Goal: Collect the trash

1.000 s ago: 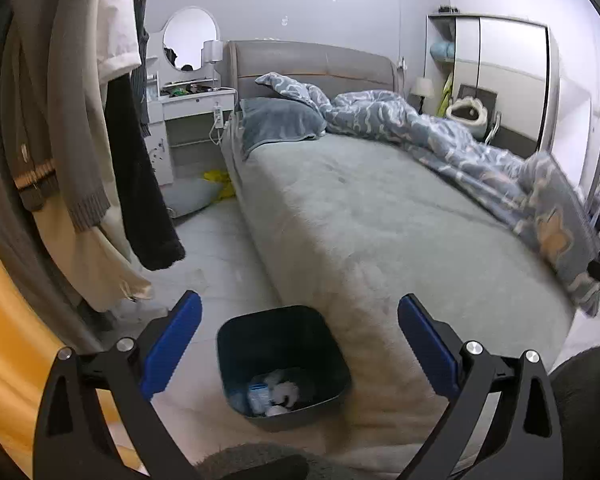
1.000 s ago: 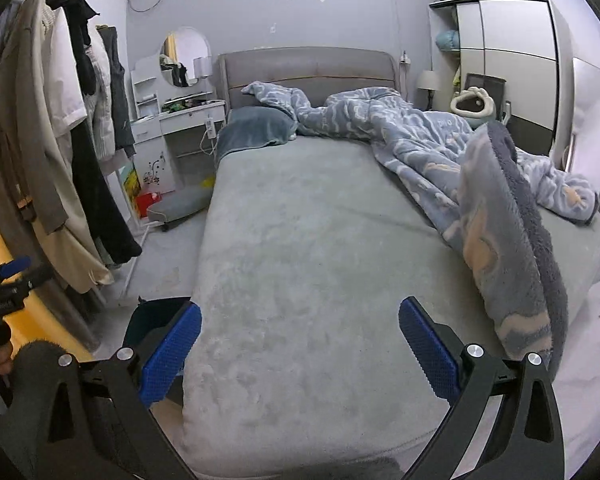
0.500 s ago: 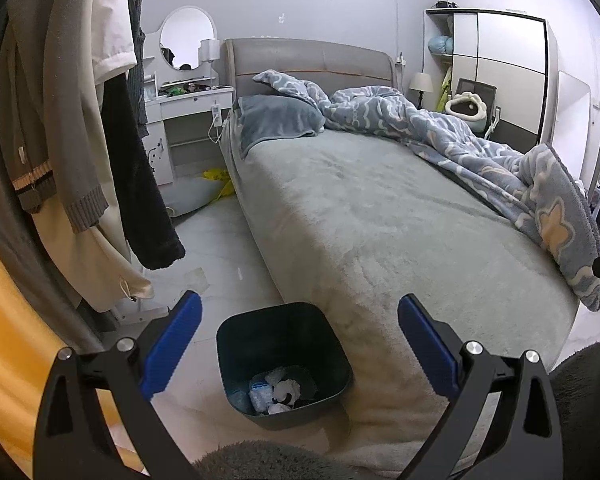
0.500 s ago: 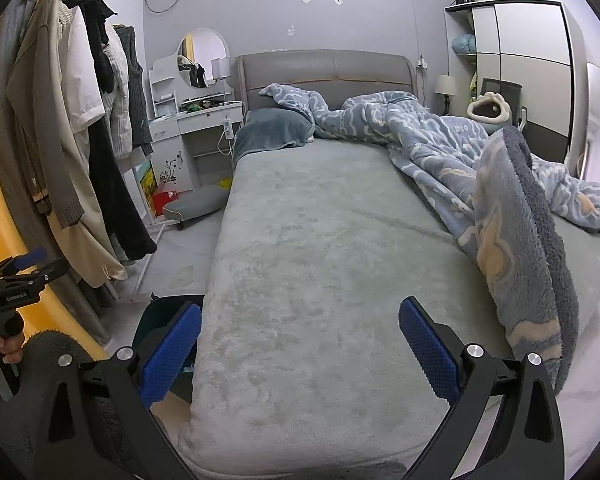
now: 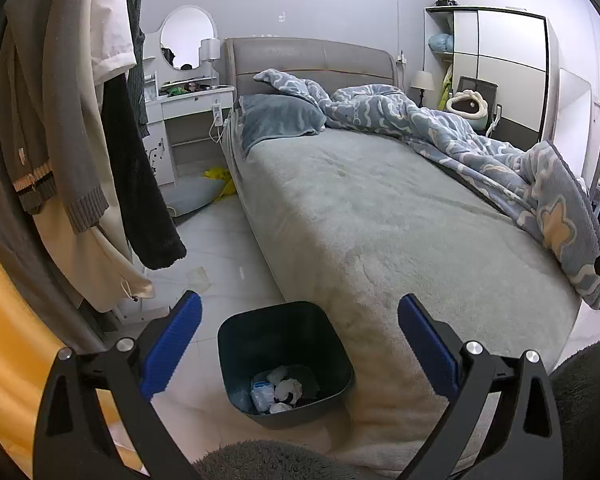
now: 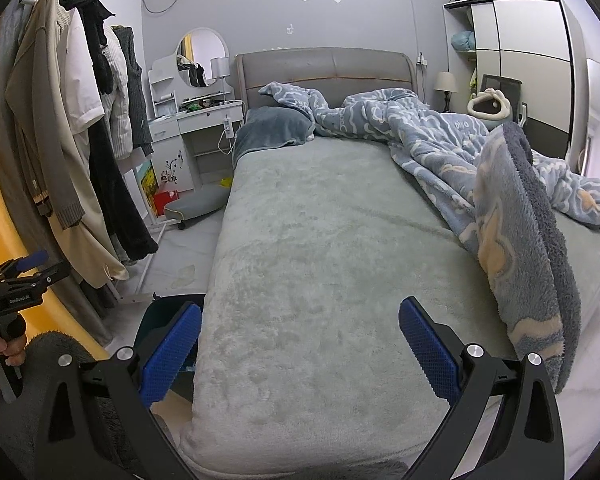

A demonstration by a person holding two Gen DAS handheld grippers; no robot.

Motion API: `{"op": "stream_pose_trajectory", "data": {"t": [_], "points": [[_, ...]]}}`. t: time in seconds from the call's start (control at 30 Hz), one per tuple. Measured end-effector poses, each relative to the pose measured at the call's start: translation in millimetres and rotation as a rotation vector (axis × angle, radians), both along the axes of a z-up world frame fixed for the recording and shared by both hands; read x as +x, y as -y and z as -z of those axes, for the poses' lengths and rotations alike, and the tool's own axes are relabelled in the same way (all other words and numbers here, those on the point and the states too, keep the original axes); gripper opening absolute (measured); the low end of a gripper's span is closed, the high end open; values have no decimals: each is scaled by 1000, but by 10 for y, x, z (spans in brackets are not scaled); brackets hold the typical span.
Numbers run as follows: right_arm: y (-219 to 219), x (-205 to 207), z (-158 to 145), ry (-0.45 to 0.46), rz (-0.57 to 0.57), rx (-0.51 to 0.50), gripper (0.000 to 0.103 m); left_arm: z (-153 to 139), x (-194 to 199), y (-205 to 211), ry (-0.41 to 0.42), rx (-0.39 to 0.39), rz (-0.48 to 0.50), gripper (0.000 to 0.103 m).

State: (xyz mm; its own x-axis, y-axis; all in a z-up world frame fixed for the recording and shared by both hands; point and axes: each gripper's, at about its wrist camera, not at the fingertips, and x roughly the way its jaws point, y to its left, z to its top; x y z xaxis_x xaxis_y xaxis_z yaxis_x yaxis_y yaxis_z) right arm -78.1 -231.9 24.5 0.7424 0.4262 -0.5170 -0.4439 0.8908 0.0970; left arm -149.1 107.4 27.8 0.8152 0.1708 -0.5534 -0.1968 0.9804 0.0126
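Note:
A dark bin (image 5: 236, 344) stands on the floor at the bed's near left corner, holding crumpled white and blue trash (image 5: 278, 390). My left gripper (image 5: 300, 348) is open and empty, hovering above the bin. A flat clear scrap (image 5: 198, 278) lies on the floor tiles past the bin. My right gripper (image 6: 300, 348) is open and empty above the foot of the grey bed (image 6: 320, 272). The bin (image 6: 160, 318) shows partly behind the right gripper's left finger. The left gripper (image 6: 28, 266) also shows at the far left of the right wrist view.
A rumpled blue blanket (image 5: 480, 160) covers the bed's right side. Hanging clothes (image 5: 80, 152) fill the left. A white dresser (image 5: 188, 120) with a round mirror stands at the back left, with a grey cushion (image 5: 192, 196) and yellow item on the floor. A wardrobe (image 5: 500, 68) is at the back right.
Both views have shifted slightly; the bin now sits a little more centred between the left gripper's fingers. Both grippers stay open and empty.

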Motion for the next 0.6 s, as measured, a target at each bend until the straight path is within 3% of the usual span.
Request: {"op": "stream_pose_trajectory", "data": {"t": [0.6], "points": [[-7,-9,-2,-2,1,1,100,17,8,-51,-1,-23,-2,100]]}}
